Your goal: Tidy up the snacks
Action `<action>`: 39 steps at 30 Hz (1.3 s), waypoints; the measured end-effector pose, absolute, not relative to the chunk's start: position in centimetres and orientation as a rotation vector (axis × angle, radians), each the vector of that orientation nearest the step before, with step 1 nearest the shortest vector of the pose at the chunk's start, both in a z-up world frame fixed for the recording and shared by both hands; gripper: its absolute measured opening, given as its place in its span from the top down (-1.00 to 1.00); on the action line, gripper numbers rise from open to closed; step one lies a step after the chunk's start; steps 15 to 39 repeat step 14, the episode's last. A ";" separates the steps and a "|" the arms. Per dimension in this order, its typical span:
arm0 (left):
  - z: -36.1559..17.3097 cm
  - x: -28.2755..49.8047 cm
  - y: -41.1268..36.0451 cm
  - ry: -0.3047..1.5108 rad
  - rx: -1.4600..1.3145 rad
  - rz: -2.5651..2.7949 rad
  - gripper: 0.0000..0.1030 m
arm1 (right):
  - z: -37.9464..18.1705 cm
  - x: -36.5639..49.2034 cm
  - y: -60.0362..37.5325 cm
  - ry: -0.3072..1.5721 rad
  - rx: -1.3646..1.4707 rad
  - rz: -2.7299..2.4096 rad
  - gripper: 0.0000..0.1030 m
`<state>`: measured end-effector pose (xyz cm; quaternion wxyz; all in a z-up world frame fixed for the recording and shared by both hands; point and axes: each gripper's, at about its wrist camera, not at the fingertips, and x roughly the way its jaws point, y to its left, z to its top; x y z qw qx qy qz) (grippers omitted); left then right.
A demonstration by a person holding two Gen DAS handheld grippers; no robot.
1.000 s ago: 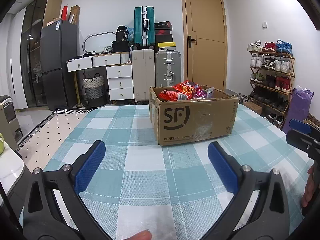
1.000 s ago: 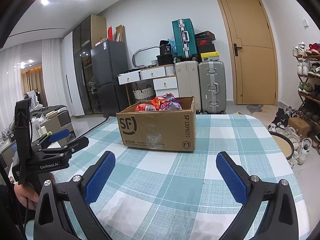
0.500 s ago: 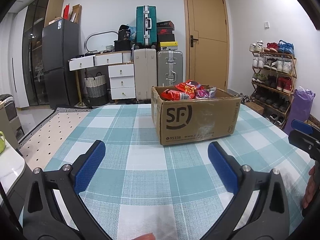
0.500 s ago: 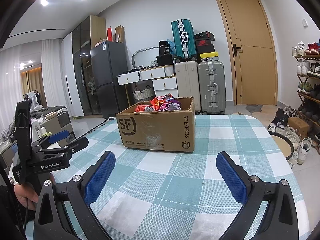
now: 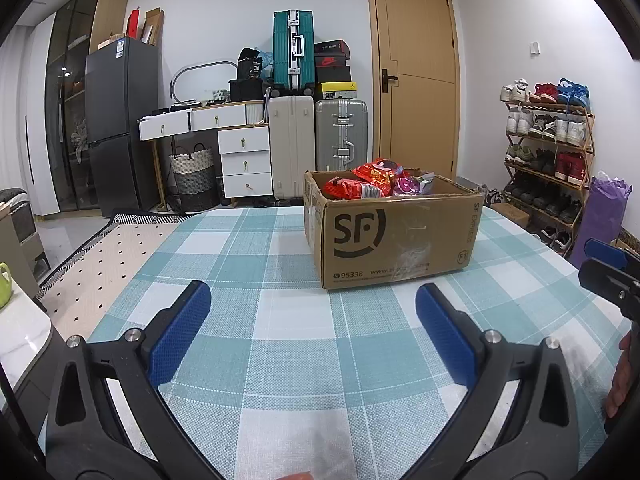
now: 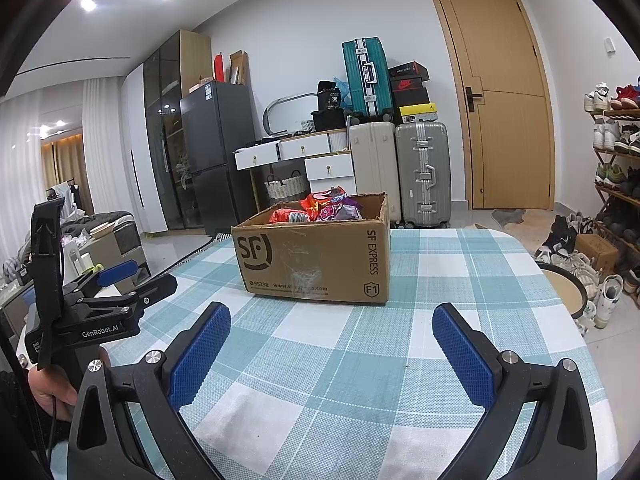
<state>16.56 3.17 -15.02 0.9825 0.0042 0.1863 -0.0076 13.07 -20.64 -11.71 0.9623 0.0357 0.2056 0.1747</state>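
Note:
A brown cardboard box (image 5: 394, 236) marked SF stands on the checked tablecloth, also in the right wrist view (image 6: 316, 258). It holds red and purple snack bags (image 5: 374, 182), which also show in the right wrist view (image 6: 320, 210). My left gripper (image 5: 312, 300) is open and empty, well short of the box. My right gripper (image 6: 332, 320) is open and empty, also short of the box. The right gripper shows at the right edge of the left wrist view (image 5: 608, 268); the left gripper shows at the left of the right wrist view (image 6: 116, 284).
The table (image 5: 280, 360) has a teal and white checked cloth. Behind it stand suitcases (image 5: 316, 140), white drawers (image 5: 242, 156), a dark fridge (image 5: 120, 124) and a door (image 5: 416, 80). A shoe rack (image 5: 548, 152) is at the right.
Both views have shifted slightly: the box sits a little further right in the left wrist view. Both grippers stay open and empty.

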 end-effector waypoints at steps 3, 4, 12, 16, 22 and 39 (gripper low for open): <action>-15.1 16.6 3.2 0.378 0.007 -0.008 -0.98 | -11.7 13.1 -20.6 0.418 0.073 0.355 -0.99; -15.1 16.7 3.2 0.379 0.006 -0.007 -0.98 | -11.7 13.1 -20.6 0.418 0.073 0.353 -0.99; -15.2 16.9 3.3 0.387 0.009 -0.007 -0.99 | -11.7 13.0 -20.7 0.418 0.074 0.351 -0.99; -15.3 16.8 3.3 0.389 0.007 -0.004 -0.98 | -11.7 13.0 -20.8 0.418 0.074 0.351 -0.99; -15.3 16.8 3.3 0.389 0.007 -0.004 -0.98 | -11.7 13.0 -20.8 0.418 0.074 0.351 -0.99; -15.3 16.8 3.3 0.389 0.007 -0.004 -0.98 | -11.7 13.0 -20.8 0.418 0.074 0.351 -0.99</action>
